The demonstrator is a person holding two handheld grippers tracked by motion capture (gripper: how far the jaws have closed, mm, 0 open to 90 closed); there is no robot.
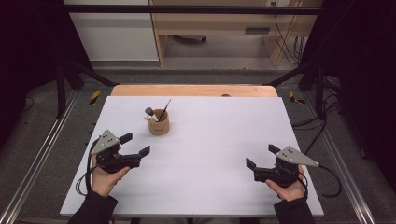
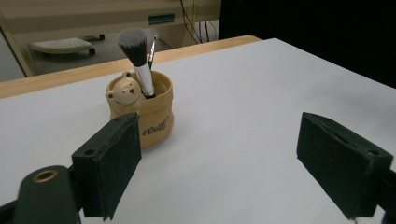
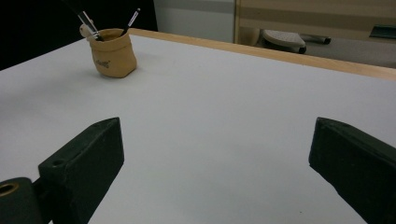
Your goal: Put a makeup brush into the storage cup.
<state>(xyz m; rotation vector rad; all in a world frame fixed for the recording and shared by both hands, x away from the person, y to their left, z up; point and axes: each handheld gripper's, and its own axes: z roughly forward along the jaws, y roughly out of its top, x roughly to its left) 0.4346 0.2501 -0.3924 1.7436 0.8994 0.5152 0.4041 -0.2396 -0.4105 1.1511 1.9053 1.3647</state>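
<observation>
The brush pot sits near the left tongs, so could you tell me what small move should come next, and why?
Probably ease the left tongs forward toward the tan pot: they are open, empty and the closer pair. The makeup brush stands upright in the pot, free to grasp. The right tongs rest open, farther off.

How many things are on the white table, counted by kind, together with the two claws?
Tan bear pot: 1
Brushes standing in the pot: 2, a fluffy brush and a thin brush
Claws: 2, left claw and right claw, both open
Total: 5
</observation>
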